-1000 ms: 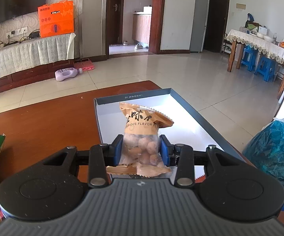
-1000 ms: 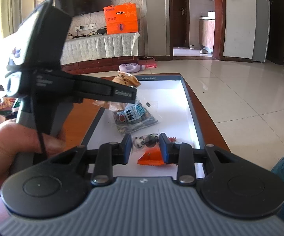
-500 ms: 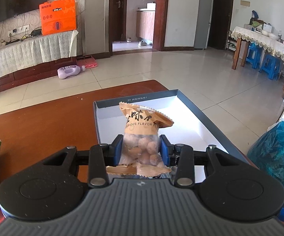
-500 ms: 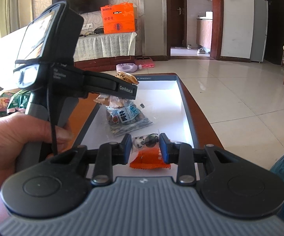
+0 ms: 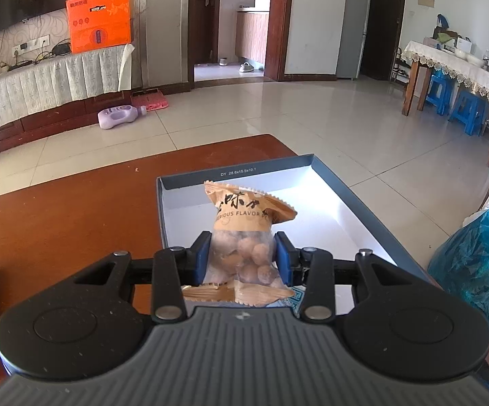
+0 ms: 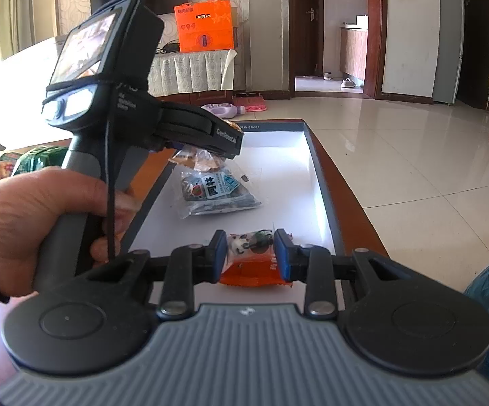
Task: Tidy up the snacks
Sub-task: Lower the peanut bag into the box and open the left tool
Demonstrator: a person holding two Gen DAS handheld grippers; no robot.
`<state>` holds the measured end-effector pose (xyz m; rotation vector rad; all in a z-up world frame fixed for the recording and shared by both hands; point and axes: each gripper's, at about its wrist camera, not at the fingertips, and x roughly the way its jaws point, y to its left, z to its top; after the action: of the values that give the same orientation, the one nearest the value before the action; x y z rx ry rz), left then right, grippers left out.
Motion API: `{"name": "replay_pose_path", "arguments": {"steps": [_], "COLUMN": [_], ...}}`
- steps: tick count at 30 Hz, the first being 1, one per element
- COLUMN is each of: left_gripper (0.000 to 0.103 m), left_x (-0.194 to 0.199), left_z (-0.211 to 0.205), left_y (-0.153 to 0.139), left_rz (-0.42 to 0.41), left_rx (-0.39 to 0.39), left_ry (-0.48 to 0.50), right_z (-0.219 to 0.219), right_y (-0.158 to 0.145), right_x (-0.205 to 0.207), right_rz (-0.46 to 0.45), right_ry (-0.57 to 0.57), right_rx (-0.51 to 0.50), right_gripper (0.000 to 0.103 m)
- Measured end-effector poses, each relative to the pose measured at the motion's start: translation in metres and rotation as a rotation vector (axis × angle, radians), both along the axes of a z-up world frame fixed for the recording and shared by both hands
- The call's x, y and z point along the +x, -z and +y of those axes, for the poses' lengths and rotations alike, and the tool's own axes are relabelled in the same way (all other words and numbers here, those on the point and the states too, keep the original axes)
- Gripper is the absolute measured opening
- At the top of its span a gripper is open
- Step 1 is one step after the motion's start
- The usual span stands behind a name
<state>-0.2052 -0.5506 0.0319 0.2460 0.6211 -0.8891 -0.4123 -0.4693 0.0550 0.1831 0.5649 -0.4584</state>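
A tan snack packet (image 5: 244,223) with round pieces stands upright between blue pads, my left gripper (image 5: 241,253) shut on it above the near end of the white tray (image 5: 346,199). In the right wrist view, a hand (image 6: 24,223) holds that left gripper (image 6: 224,149) over the tray's left side (image 6: 319,169), the tan packet (image 6: 198,162) hanging under its fingers. My right gripper (image 6: 251,253) is shut on a small orange and clear packet (image 6: 251,270) at the tray's near end. A blue-grey packet (image 6: 215,193) lies flat in the tray's middle.
The tray sits on a brown wooden table (image 5: 58,223) whose right edge runs close by the tray. Green snack bags (image 6: 38,162) lie at the table's left. A blue plastic bag (image 5: 474,260) stands off the right edge.
The left gripper has carried the tan packet forward and to the right, farther over the tray. The right gripper and its orange packet have stayed still.
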Motion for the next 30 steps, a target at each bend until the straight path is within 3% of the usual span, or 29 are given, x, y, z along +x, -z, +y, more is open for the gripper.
{"name": "replay_pose_path", "arguments": {"steps": [10,16,18,30], "left_gripper": [0.046,0.066,0.068,0.068], "left_x": [0.001,-0.005,-0.007,-0.02], "left_z": [-0.002,-0.003,-0.002,0.022], "left_y": [0.001,0.001,0.001,-0.011], "left_rz": [-0.001,-0.02,-0.023,-0.031], "left_rx": [0.003,0.006,0.004,-0.057], "left_ry": [0.02,0.029,0.033,0.064], "right_z": [0.0,0.0,-0.001,-0.002], "right_y": [-0.004,-0.006,-0.005,-0.003], "right_x": [0.002,0.003,0.003,0.002], "right_rz": [-0.005,-0.006,-0.006,-0.017], "right_ry": [0.006,0.008,0.008,0.015], "right_rx": [-0.005,-0.004,-0.003,-0.001], "right_gripper": [0.033,0.034,0.034,0.034]}}
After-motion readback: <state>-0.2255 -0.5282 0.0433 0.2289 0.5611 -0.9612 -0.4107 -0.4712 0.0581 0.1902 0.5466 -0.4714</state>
